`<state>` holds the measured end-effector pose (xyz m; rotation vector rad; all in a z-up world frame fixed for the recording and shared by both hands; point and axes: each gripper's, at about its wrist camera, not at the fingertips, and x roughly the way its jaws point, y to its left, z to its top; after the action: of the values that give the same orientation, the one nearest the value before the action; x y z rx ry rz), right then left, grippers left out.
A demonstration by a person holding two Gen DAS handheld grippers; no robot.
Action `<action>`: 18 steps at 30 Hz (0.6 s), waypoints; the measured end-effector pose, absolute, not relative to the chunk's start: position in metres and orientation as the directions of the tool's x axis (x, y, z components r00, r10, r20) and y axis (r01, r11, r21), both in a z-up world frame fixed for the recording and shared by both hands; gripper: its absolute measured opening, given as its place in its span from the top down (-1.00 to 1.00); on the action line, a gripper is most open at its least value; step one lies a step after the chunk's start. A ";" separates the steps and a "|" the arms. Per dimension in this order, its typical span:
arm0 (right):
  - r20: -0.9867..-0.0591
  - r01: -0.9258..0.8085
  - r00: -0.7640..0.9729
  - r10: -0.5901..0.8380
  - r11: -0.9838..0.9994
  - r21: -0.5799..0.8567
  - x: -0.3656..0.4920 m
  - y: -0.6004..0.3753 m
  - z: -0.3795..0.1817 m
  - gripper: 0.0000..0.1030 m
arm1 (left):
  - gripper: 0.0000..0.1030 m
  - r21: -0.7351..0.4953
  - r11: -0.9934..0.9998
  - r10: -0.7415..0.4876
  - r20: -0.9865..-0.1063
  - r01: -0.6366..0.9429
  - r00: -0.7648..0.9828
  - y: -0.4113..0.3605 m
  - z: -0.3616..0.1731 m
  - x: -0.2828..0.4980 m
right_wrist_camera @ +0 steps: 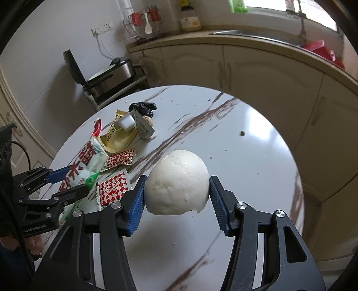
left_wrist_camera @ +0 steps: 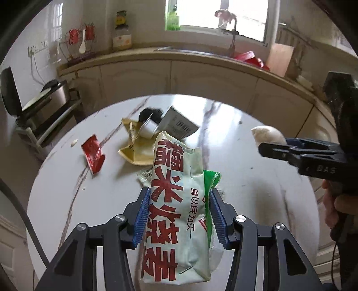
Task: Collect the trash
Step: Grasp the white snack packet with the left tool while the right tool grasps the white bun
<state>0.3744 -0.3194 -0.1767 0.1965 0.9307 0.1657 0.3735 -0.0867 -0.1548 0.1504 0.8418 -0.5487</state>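
place: home kitchen | signs: cream cabinets (left_wrist_camera: 201, 80), sink (right_wrist_camera: 235, 33) under window (left_wrist_camera: 223, 13), round marble table (right_wrist_camera: 246, 156)

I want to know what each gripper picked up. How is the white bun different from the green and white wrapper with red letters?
The bun is round, plain white and solid; the wrapper is long, flat, crinkled and printed with big red characters. The bun sits in the right gripper, while the wrapper sits in the left gripper. The bun looks broken along one edge; the wrapper is stapled. Both are pinched between blue pads and lifted off the marble table.
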 end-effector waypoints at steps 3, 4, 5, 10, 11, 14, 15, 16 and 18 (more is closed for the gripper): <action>-0.768 -0.047 0.601 0.220 0.970 0.240 0.367 -0.326 -0.170 0.00 | 0.08 -0.084 0.838 -0.424 -0.722 0.540 0.547 -0.098 -0.142 0.359; -0.765 -0.043 0.606 0.217 0.970 0.240 0.364 -0.329 -0.168 0.00 | 0.08 -0.084 0.832 -0.434 -0.715 0.549 0.548 -0.103 -0.137 0.354; -0.761 -0.039 0.612 0.214 0.970 0.241 0.360 -0.332 -0.165 0.00 | 0.08 -0.087 0.826 -0.445 -0.708 0.557 0.549 -0.109 -0.133 0.349; -0.737 -0.008 0.647 0.194 0.969 0.247 0.340 -0.353 -0.151 0.00 | 0.07 -0.114 0.805 -0.491 -0.679 0.582 0.546 -0.138 -0.122 0.336; -0.731 0.000 0.656 0.188 0.968 0.249 0.335 -0.360 -0.148 0.00 | 0.07 -0.127 0.797 -0.508 -0.670 0.591 0.541 -0.147 -0.119 0.332; -0.715 0.039 0.682 0.156 0.968 0.249 0.317 -0.385 -0.138 0.00 | 0.07 -0.146 0.779 -0.540 -0.650 0.610 0.534 -0.171 -0.114 0.326; -0.711 0.051 0.687 0.147 0.967 0.249 0.312 -0.392 -0.136 0.00 | 0.07 -0.156 0.772 -0.552 -0.645 0.616 0.529 -0.180 -0.112 0.324; -0.706 0.075 0.696 0.130 0.965 0.251 0.303 -0.406 -0.133 0.00 | 0.07 -0.169 0.761 -0.569 -0.637 0.626 0.520 -0.192 -0.111 0.321; -0.700 0.113 0.707 0.097 0.962 0.248 0.290 -0.427 -0.129 0.00 | 0.07 -0.184 0.747 -0.588 -0.630 0.638 0.507 -0.209 -0.110 0.316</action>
<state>0.2901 -0.4269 -0.1286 0.2831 0.7878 -0.0087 0.3158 -0.2091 -0.1096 0.0754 0.7299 -0.7402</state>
